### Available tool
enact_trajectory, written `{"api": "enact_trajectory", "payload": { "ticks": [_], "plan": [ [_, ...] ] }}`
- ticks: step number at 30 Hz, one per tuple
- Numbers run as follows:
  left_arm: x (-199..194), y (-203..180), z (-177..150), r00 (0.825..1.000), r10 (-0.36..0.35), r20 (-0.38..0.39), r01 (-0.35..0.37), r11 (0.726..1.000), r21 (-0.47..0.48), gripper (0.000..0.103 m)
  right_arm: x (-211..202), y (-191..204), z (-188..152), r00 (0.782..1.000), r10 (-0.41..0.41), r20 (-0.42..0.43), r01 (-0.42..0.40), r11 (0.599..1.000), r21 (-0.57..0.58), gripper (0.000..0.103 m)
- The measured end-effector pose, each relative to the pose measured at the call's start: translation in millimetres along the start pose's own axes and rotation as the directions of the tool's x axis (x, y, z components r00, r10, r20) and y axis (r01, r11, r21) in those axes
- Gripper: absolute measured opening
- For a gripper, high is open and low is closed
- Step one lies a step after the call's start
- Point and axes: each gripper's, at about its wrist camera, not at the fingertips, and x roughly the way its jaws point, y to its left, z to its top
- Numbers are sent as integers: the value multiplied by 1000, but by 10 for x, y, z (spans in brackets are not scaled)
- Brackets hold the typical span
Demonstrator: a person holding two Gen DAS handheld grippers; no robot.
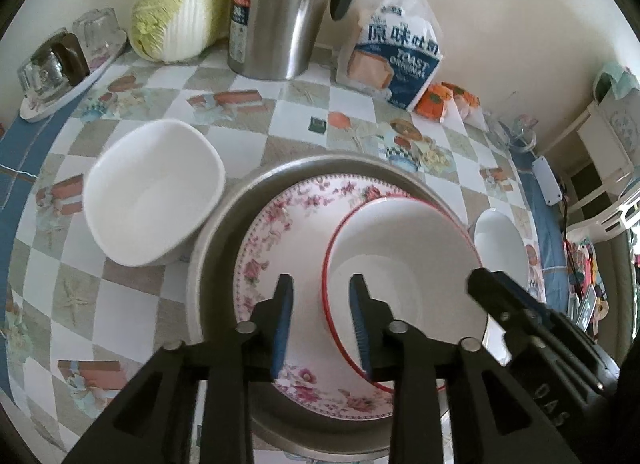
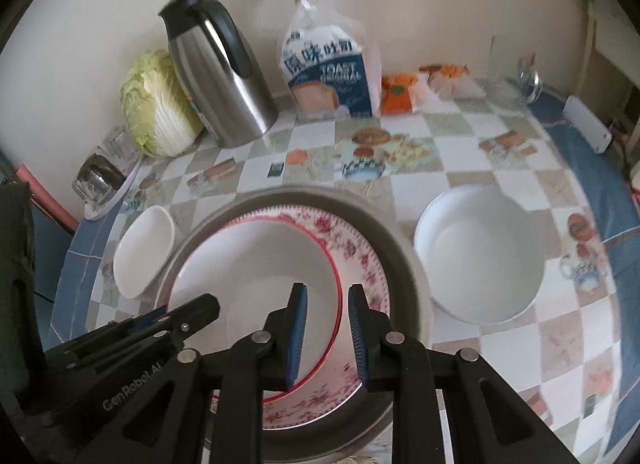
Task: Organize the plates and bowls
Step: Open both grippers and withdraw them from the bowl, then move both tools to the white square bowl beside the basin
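Left fingers (image 1: 285, 296) spread astride red-rimmed bowl (image 1: 404, 248) rim | right fingers (image 2: 298, 304) likewise.

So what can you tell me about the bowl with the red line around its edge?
The red-rimmed bowl is round, white and glossy, likely ceramic, with a thin red line round its lip. It is empty and upright. It sits on the flowered plate, off to one side, and that plate lies in a grey metal pan. The left gripper straddles one side of the bowl's rim, the right gripper the other. Whether the pads press on it is hard to tell.
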Motion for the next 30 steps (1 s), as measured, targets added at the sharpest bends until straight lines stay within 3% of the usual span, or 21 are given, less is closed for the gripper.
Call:
{"api": "enact_trajectory", "payload": {
  "ticks": [2, 4, 7, 13, 16, 18, 23, 30],
  "plan": [
    [-77, 25, 21, 1000, -1, 20, 2, 1000, -6, 33, -101, 19, 32, 999, -17, 27, 18, 1000, -14, 24],
    [-153, 70, 38, 999, -3, 40, 4, 1000, -18, 44, -192, 54, 59, 998, -31, 56, 33, 999, -29, 30],
    [-291, 237, 74, 997, 6, 79, -1, 998, -62, 54, -289, 98, 82, 995, -36, 88, 40, 998, -42, 68],
    [-509, 756, 96, 981, 138, 135, -111, 975, -191, 71, -286, 193, 73, 994, -35, 100, 42, 997, -66, 78],
    [-565, 1055, 87, 970, 188, 152, -144, 955, -260, 85, -259, 277, 55, 994, -30, 102, 38, 996, -80, 92],
    [-575, 1211, 78, 964, 215, 153, -165, 943, -288, 88, -254, 363, 49, 993, -23, 113, 34, 995, -93, 103],
    [-593, 1623, 50, 961, 235, 148, -165, 912, -377, 94, -227, 600, 19, 991, -15, 129, 32, 992, -126, 103],
    [-558, 1901, 88, 962, 204, 181, -109, 896, -430, 94, -168, 944, -19, 991, 23, 135, 1, 985, -173, 103]
  ]
}}
